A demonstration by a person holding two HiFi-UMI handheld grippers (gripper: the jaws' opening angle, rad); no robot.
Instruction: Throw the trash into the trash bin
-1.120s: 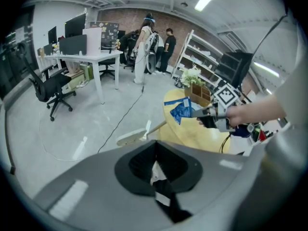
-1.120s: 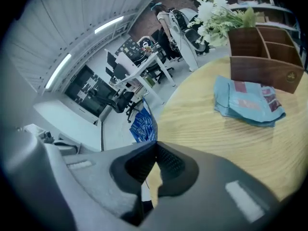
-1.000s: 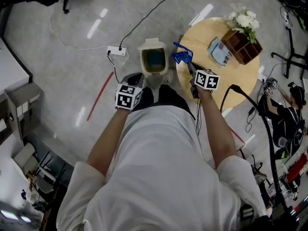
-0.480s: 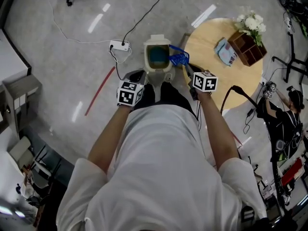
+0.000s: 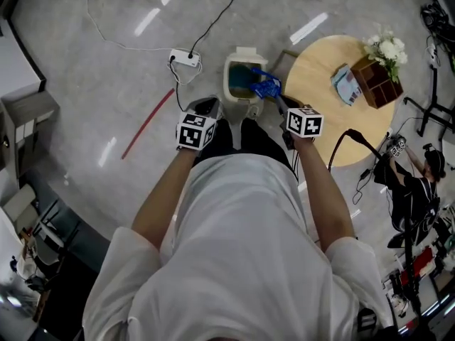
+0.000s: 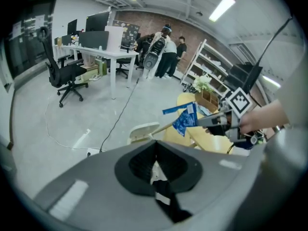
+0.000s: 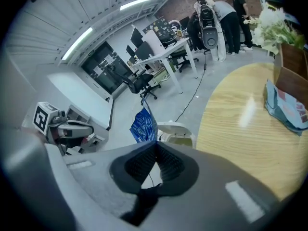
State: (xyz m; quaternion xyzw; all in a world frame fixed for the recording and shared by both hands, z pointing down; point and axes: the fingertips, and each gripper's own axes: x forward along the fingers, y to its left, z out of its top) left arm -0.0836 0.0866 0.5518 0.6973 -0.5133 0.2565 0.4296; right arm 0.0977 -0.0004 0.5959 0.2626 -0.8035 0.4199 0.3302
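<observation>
The white trash bin (image 5: 242, 68) stands on the floor in front of me with its lid up and a teal inside. A crumpled blue wrapper (image 5: 265, 88) hangs over the bin's right rim, pinched in my right gripper (image 5: 277, 99), which is shut on it. In the right gripper view the wrapper (image 7: 144, 124) sticks up from the jaws, with the bin (image 7: 177, 131) just behind. My left gripper (image 5: 206, 108) sits left of the bin, its jaws shut and nothing between them. The left gripper view shows the wrapper (image 6: 185, 119) above the bin (image 6: 143, 131).
A round wooden table (image 5: 320, 84) stands right of the bin and bears a wooden box with white flowers (image 5: 380, 77) and a packet (image 5: 347, 85). A power strip (image 5: 186, 57) with cables and a red strip (image 5: 148, 123) lie on the floor at left. A person (image 5: 419, 183) crouches at right.
My right gripper has carried the blue wrapper leftward from the table's edge to over the bin's opening. The left gripper has shifted a little toward the bin.
</observation>
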